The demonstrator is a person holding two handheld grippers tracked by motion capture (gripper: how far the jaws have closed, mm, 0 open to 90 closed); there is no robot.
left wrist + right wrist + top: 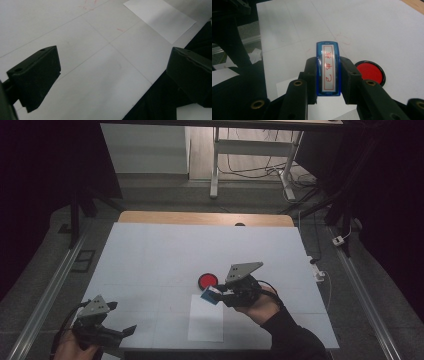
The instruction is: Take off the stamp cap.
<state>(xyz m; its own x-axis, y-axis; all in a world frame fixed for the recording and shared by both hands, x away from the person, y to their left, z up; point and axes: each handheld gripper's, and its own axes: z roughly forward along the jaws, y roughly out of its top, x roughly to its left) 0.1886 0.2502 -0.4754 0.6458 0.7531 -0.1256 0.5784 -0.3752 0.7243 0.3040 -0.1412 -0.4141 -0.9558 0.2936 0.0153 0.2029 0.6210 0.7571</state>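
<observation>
My right gripper (216, 295) is shut on a blue stamp (210, 295) whose white label carries red characters (328, 67). Both jaws press on the stamp's long sides. The stamp hangs over the far edge of a white paper sheet (206, 322), just in front of a round red ink pad (207, 280). In the right gripper view, that pad (370, 72) lies to the right of the jaws. My left gripper (122, 317) stands open near the table's front left corner, with nothing between its jaws (112, 75). The paper sheet (160, 17) lies ahead of it to the right.
A white mat (150, 255) covers the table, and a wooden strip (200, 217) shows along its far edge. Beyond it stand a desk frame (250, 150) and floor cables. A power strip (340, 240) lies on the floor at the right.
</observation>
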